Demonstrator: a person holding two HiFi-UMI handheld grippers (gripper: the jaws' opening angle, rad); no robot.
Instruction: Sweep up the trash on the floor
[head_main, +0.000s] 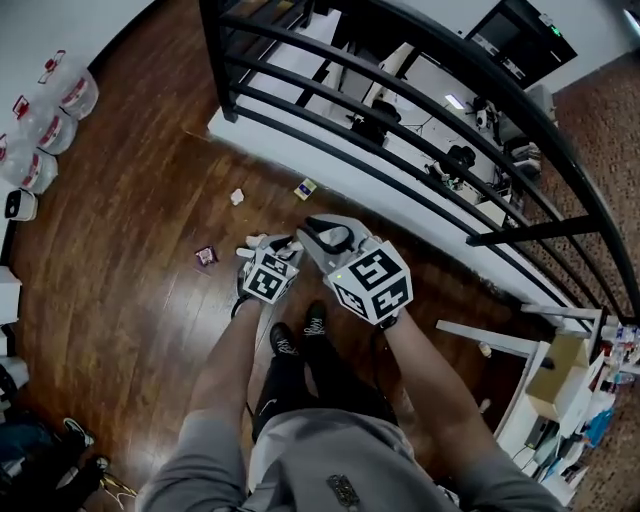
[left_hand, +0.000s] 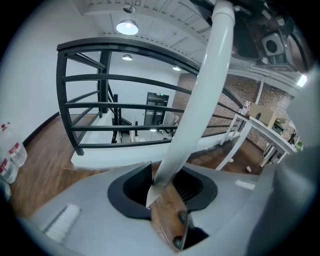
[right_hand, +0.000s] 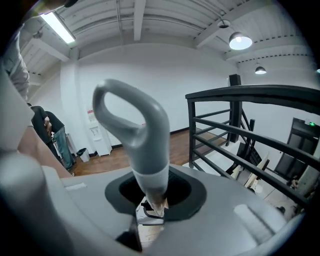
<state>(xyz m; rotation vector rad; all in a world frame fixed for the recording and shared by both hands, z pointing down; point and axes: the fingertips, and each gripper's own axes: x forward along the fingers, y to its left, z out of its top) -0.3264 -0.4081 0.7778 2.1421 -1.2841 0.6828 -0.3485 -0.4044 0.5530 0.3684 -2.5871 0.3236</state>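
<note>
Three bits of trash lie on the brown wood floor: a crumpled white scrap (head_main: 238, 197), a small yellow-white wrapper (head_main: 305, 188) near the railing base, and a dark purple wrapper (head_main: 206, 256). My left gripper (head_main: 262, 250) (left_hand: 161, 192) is shut on a white pole (left_hand: 200, 95) that runs up and to the right between its jaws. A grey handle with a loop at its top (right_hand: 137, 135) (head_main: 333, 237) rises from my right gripper (head_main: 325, 248) (right_hand: 152, 202), which is shut on it. Both grippers hang side by side over the floor, just this side of the trash. The lower ends of both tools are hidden.
A black metal railing (head_main: 400, 110) on a white ledge (head_main: 300, 160) runs across the far side. Several water jugs (head_main: 60, 100) stand at the far left wall. A white table (head_main: 520, 345) with boxes is at the right. The person's shoes (head_main: 300, 332) are below the grippers.
</note>
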